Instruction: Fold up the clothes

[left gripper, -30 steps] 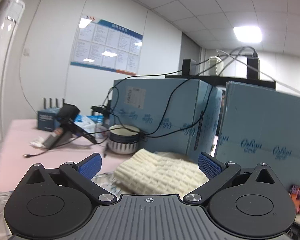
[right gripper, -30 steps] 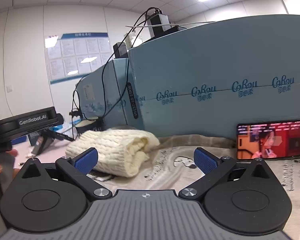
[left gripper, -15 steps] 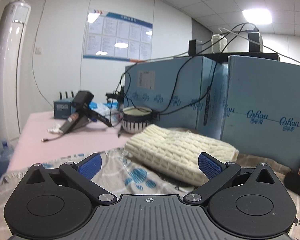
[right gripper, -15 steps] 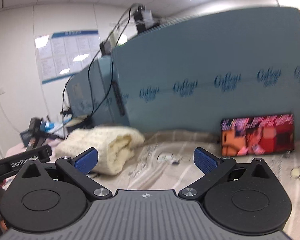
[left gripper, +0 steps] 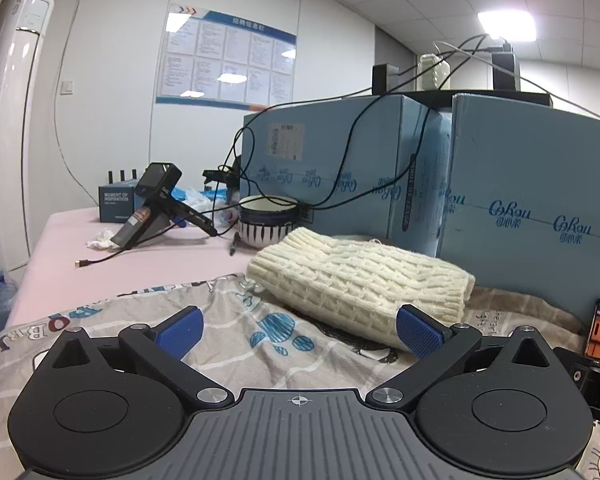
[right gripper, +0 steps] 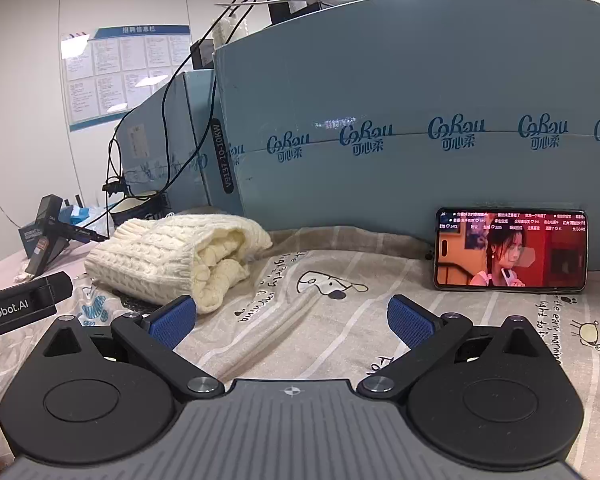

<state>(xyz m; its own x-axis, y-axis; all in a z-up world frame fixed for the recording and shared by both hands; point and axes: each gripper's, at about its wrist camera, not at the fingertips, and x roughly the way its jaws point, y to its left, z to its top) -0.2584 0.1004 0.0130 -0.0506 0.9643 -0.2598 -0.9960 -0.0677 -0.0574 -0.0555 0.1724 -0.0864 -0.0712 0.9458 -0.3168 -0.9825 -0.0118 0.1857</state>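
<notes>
A cream cable-knit sweater (left gripper: 360, 276) lies folded in a thick bundle on a grey printed sheet (left gripper: 236, 332), close to the blue boxes. In the right wrist view the same sweater (right gripper: 172, 256) sits left of centre, its open folded end facing right. My left gripper (left gripper: 298, 332) is open and empty, just short of the sweater's near edge. Also open and empty, my right gripper (right gripper: 292, 318) hovers over the bare sheet (right gripper: 320, 320) to the right of the sweater. The left gripper's black body (right gripper: 20, 304) shows at the left edge.
Tall blue cartons (right gripper: 400, 120) wall off the back. A phone (right gripper: 510, 250) playing a video leans against them on the right. A striped bowl (left gripper: 268, 216), a black handheld device (left gripper: 152, 204), cables and a small box (left gripper: 114, 206) lie on the pink table (left gripper: 60, 264) beyond.
Both grippers have pulled back and lowered away from the sweater, so more of the printed sheet shows in front. The sweater has stayed in place and both grippers stay open.
</notes>
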